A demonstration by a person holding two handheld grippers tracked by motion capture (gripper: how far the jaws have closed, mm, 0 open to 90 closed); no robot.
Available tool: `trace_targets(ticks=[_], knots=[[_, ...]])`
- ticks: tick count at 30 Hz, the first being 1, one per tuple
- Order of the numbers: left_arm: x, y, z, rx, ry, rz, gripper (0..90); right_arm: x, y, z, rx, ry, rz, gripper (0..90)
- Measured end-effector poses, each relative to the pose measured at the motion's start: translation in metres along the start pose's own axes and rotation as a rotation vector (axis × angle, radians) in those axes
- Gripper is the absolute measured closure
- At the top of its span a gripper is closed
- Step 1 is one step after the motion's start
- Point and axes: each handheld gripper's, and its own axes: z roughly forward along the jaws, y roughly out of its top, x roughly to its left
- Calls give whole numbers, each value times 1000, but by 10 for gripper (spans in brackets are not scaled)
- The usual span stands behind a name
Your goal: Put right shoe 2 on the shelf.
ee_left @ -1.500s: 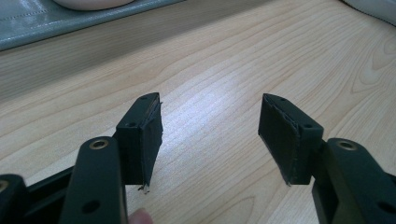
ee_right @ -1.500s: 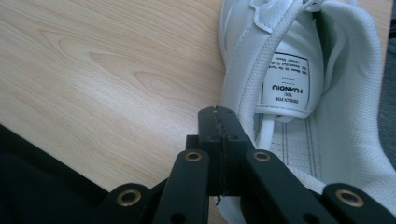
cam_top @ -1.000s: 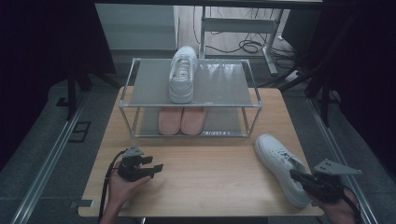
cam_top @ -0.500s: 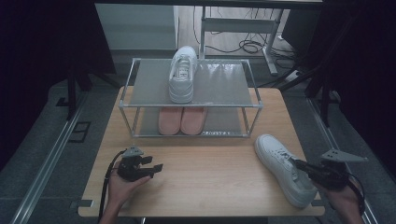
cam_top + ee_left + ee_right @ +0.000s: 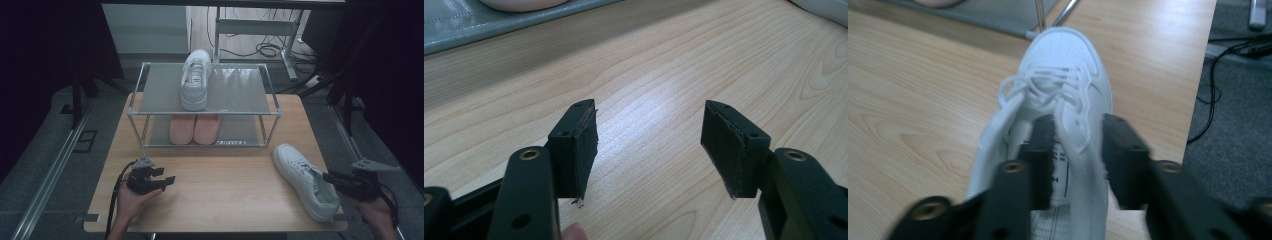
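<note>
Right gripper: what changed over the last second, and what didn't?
The right gripper slid toward the table's right edge, and its jaws have just been opening; the side wall of the white shoe stands between them, one jaw inside the opening, one outside, not visibly pinched. The shoe looks unmoved. The left gripper, the shoe on the rack and the pink pair stayed put.
</note>
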Motion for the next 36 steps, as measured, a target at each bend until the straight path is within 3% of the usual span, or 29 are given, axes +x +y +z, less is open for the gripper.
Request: trace_targets(ticks=[3,7,15,20,23,29,36], knots=[[0,0,-1,-1,1,2,403,-2,-4,4,9,-20,4,553],[0,0,-3,-8,1,3,403,-2,-7,10,17,-11,13,525],[-1,0,-1,-2,-1,6,403,-3,-6,28,66,-21,-3,530],[-1,0,-1,0,0,9,402,-4,-5,46,104,-29,-18,582],[-1,0,-1,0,0,10,403,-7,-4,52,114,-38,1,624],[-1,0,0,2,-2,12,403,-7,-5,54,122,-64,-1,713],[0,0,-1,-3,1,10,404,-9,-5,52,108,-60,11,808]])
